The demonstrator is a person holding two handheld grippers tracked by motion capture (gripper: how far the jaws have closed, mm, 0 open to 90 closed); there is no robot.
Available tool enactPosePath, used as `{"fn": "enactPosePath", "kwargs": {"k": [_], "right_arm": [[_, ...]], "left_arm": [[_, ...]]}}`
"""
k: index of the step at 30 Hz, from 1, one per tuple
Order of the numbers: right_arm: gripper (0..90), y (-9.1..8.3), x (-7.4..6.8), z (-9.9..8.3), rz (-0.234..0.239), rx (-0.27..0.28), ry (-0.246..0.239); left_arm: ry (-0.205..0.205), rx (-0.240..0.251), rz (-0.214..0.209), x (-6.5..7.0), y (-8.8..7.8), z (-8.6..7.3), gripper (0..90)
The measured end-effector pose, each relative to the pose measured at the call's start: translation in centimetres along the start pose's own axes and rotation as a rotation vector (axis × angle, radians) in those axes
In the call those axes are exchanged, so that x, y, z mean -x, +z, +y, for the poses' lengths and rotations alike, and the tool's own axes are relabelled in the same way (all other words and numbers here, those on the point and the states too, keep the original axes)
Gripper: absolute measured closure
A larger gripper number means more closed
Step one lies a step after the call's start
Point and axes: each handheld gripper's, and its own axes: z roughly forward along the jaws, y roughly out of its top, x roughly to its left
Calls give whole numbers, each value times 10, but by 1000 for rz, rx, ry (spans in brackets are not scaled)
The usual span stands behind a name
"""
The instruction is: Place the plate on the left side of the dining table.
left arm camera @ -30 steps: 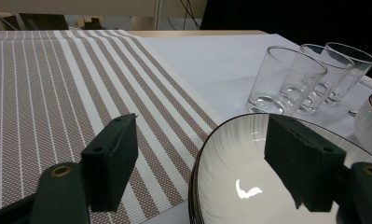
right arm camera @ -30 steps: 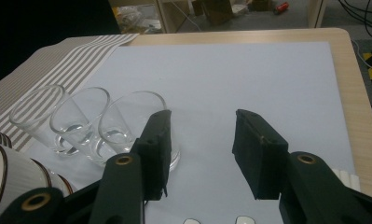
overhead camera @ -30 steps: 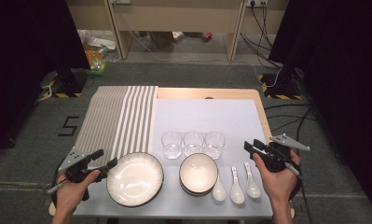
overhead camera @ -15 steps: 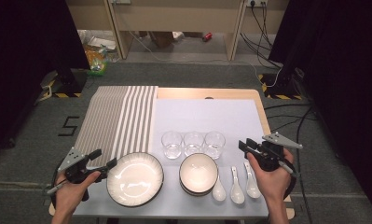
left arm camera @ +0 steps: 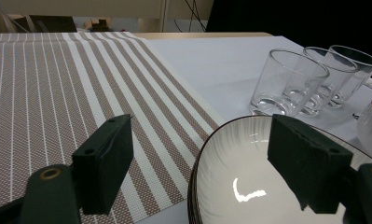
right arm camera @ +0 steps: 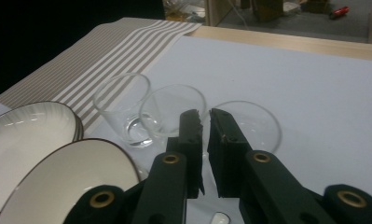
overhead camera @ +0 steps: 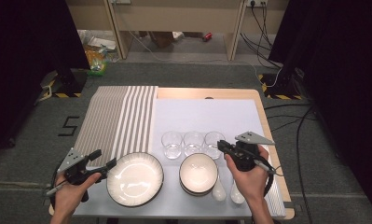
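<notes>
Three clear glasses stand in a row on the white mat point(overhead camera: 207, 112): left point(overhead camera: 172, 143), middle point(overhead camera: 193, 142), right point(overhead camera: 213, 140). My right gripper point(overhead camera: 222, 146) hovers at the right glass point(right arm camera: 253, 123). Its jaws have just been closing and now stand almost together, with a thin gap and nothing seen in it point(right arm camera: 204, 121). The left gripper point(overhead camera: 104, 158) is open, at the left rim of the white plate point(overhead camera: 134, 179). In the left gripper view its jaws point(left arm camera: 204, 158) straddle that plate's rim point(left arm camera: 249, 186) without touching it.
A stack of white bowls point(overhead camera: 198, 173) sits between the plate and two white spoons point(overhead camera: 218, 191). A striped placemat point(overhead camera: 118, 116) covers the table's left side. Cables and clutter lie on the floor beyond the table.
My right hand has moved left, from beside the spoons to the right glass, and its jaws have gone from wide open to nearly together. The left hand has kept still.
</notes>
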Motion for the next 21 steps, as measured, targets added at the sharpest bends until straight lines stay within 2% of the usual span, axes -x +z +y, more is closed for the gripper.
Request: {"fn": "enactPosePath", "kwargs": {"k": [3, 5, 6, 14, 18, 21], "right_arm": [[875, 4, -11, 2, 23, -14, -16], [883, 5, -13, 3, 29, -16, -22], [899, 7, -20, 4, 44, -26, -28], [900, 15, -37, 7, 84, -43, -60], [900, 19, -47, 9, 109, -55, -74], [900, 23, -61, 9, 140, -80, -101]], "left_arm": [[-4, -5, -5, 1, 1, -1, 239], [-3, -10, -11, 1, 1, -1, 250], [-5, -16, -15, 1, 2, -1, 251], [-17, -30, -10, 1, 2, -2, 255], [-16, -38, -8, 2, 3, -2, 262], [3, -51, -6, 3, 4, -3, 269]]}}
